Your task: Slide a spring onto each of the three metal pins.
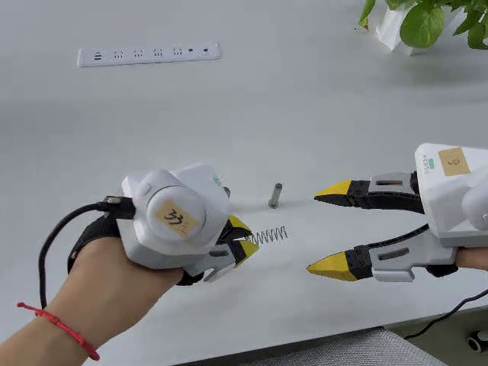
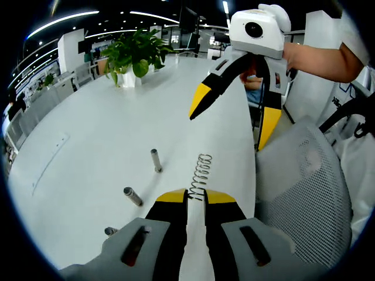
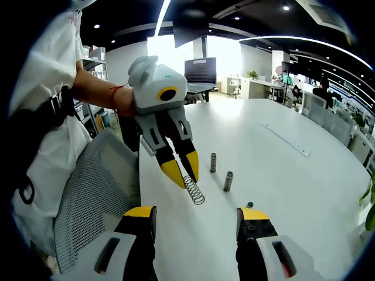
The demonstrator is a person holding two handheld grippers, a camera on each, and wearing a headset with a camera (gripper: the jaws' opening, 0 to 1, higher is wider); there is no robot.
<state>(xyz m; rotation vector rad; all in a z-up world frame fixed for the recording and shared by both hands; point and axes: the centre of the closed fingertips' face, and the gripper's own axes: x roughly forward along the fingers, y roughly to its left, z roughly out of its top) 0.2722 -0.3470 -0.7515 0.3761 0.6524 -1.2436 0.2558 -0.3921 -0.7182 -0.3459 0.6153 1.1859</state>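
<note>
left hand-held gripper (image 1: 245, 240) sticker (image 1: 177, 219): 37 | right hand-held gripper (image 1: 311, 233) label (image 1: 454, 161): unclear

A white table (image 1: 305, 99) is holding a long power strip (image 1: 149, 54), a potted plant (image 1: 415, 23) and what looks like three metal pins (image 2: 156, 160) standing up.

We identify one spring (image 1: 267, 235), a thin coil of bright wire. One end is pinched between the yellow tips of the left gripper (image 1: 242, 240), and the other end is free, close over the white table (image 1: 305, 91). The first pin (image 2: 156, 160), second pin (image 2: 132, 196) and third pin (image 2: 110, 231) are short grey metal cylinders standing in a row on the table, apart from one another; the first pin is nearest the spring
</note>
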